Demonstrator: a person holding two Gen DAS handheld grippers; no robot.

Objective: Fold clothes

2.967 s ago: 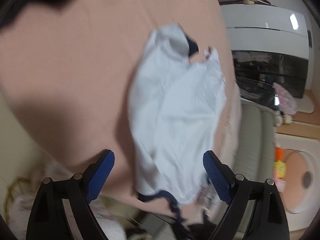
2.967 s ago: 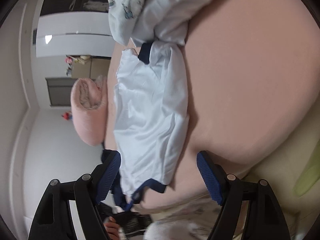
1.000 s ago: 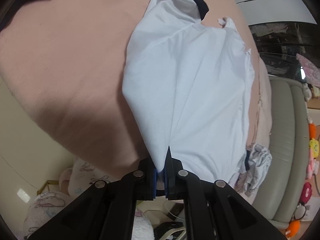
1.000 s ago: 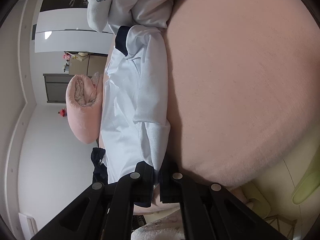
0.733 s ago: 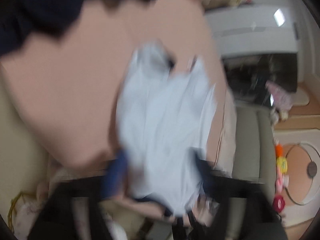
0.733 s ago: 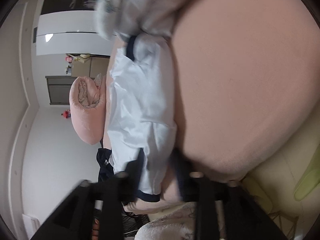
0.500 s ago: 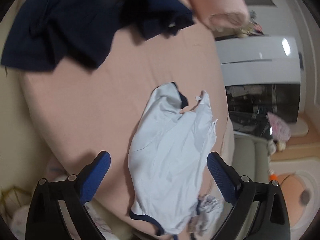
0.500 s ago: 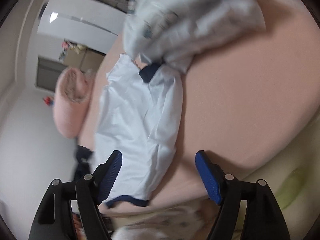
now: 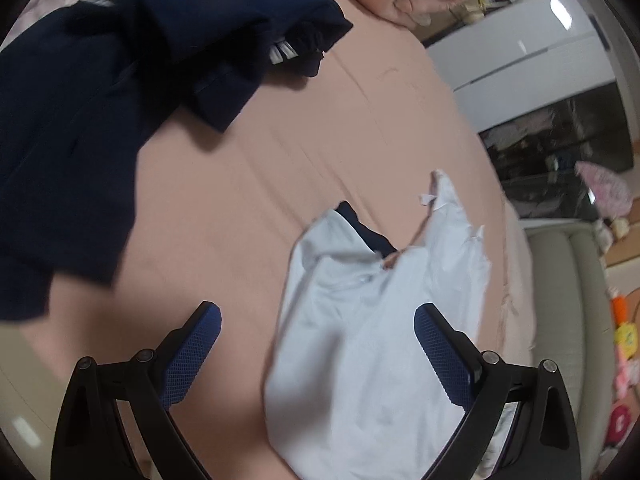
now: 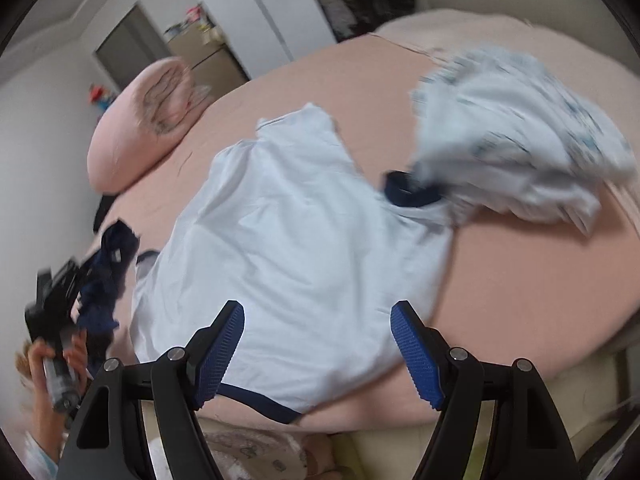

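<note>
At centre of the right wrist view the white shirt (image 10: pixel 296 248) lies spread on the pink bed (image 10: pixel 520 280), navy hem at bottom. Right tool (image 10: pixel 318 312) wide apart above it, holding nothing. Left tool (image 9: pixel 318 316) also apart, empty, w/ shirt at lower right of its frame; dark navy garment (image 9: pixel 100 100) upper left. Patterned cloth (image 10: pixel 520 140) touches shirt's collar end.
</note>
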